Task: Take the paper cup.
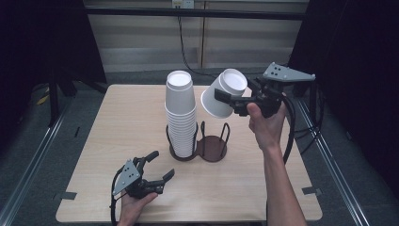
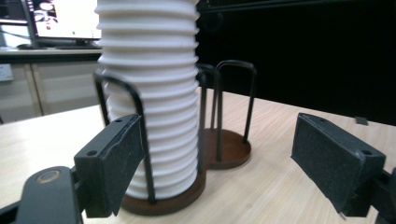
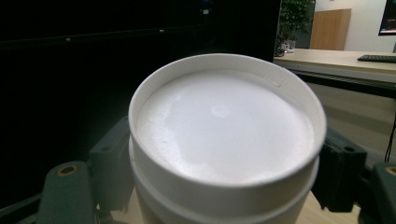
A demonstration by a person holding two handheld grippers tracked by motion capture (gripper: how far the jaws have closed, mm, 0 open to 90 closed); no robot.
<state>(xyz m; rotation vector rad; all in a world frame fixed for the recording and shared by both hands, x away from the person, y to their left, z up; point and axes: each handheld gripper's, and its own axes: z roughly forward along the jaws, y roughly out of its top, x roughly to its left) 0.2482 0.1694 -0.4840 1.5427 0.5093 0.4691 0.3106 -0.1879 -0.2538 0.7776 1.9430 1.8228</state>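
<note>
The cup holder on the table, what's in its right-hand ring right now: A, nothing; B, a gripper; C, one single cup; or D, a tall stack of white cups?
A: the right ring of the cup holder stands bare, while the stack of white cups fills the left ring.

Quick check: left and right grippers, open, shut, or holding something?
Left gripper: open, holding nothing, low over the table.
Right gripper: shut on a white cup, held up beside the stack.
</note>
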